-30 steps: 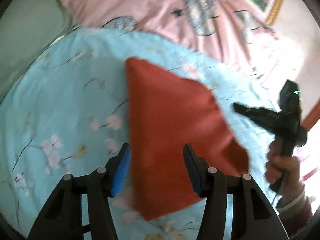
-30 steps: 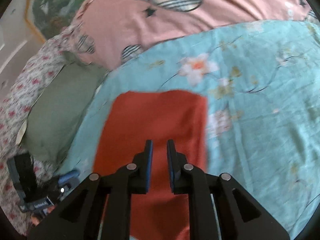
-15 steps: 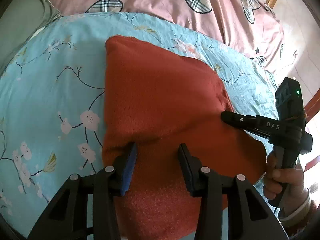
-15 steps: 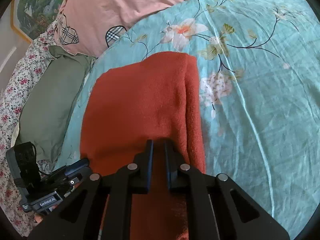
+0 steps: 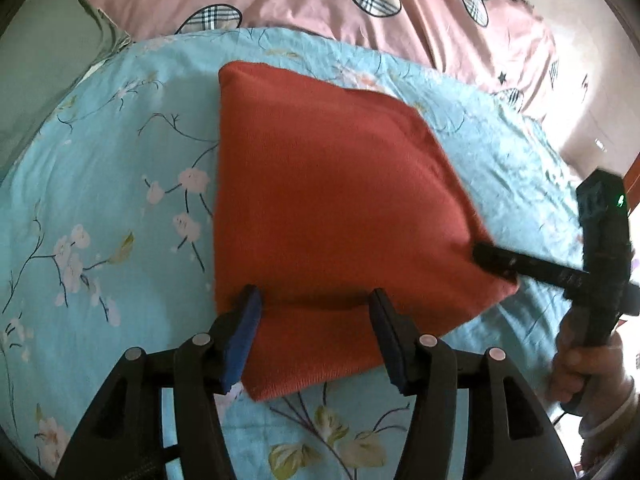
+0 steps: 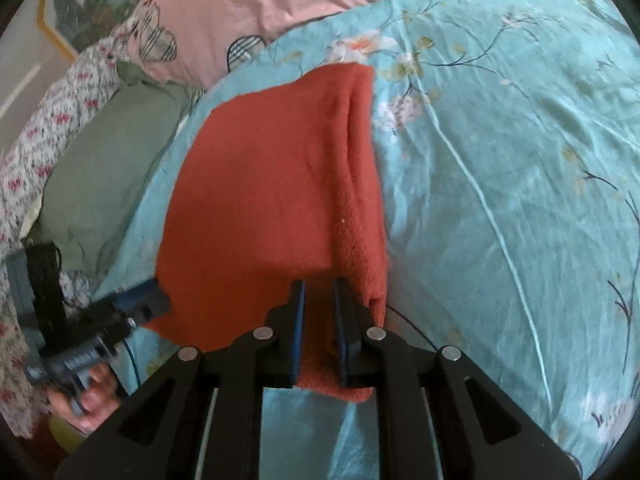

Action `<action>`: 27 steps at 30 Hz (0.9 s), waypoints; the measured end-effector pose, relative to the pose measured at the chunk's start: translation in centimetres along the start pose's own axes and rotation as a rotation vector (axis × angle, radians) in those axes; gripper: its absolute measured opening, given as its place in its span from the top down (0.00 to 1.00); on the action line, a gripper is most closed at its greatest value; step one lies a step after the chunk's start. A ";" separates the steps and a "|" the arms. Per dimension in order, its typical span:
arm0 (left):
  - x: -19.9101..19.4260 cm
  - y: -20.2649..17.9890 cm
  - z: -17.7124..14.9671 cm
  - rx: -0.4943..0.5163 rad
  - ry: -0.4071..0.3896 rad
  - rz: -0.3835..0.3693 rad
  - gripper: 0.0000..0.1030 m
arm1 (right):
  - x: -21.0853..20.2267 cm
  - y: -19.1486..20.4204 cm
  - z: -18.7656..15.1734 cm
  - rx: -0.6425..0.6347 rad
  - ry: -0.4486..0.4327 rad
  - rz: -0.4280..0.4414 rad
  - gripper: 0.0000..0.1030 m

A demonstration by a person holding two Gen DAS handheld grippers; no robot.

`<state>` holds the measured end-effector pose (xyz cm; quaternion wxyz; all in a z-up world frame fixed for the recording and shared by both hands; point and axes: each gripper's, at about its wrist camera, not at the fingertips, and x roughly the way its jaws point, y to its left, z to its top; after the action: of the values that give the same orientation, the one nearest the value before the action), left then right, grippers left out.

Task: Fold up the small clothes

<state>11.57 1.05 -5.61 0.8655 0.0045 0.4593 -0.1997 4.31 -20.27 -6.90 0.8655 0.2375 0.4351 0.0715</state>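
Two grippers, both tipped down at the bed, one in each of your hands. Your left gripper (image 5: 314, 300) sits over the near edge of the red cloth (image 5: 328, 208); jaws are opening, roughly half apart, cloth lying between the blue pads but not pressed by them. Your right gripper (image 6: 320, 292) is at the cloth's near right corner, jaws nearly closed with a fold of cloth pinched between the pads. In the left view its black fingers reach in from the right onto that corner, your right hand (image 5: 588, 376) wrapped on the handle below, a pale cuff at the wrist. In the right view your left hand (image 6: 86, 396) shows low at the left edge, blurred, gripping its handle. The cloth lies folded, mostly flat on a light blue floral sheet (image 5: 100, 184), its right side doubled into a thick ridge. Beyond it: a pink cover (image 5: 360, 8) with plaid hearts and stars, a green pillow (image 6: 108, 172) to the left, a small-flowered fabric (image 6: 36, 148) past that, and a gold-framed picture (image 6: 80, 0) on the wall.
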 end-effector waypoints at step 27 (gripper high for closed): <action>-12.0 -0.5 -6.9 0.015 -0.127 0.428 0.09 | -7.7 5.7 -5.0 -0.163 -0.072 -0.113 0.29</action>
<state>-0.04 5.95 0.04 0.9153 0.0959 0.3910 -0.0148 -3.87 -16.07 -1.23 0.8998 0.1438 0.4091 0.0490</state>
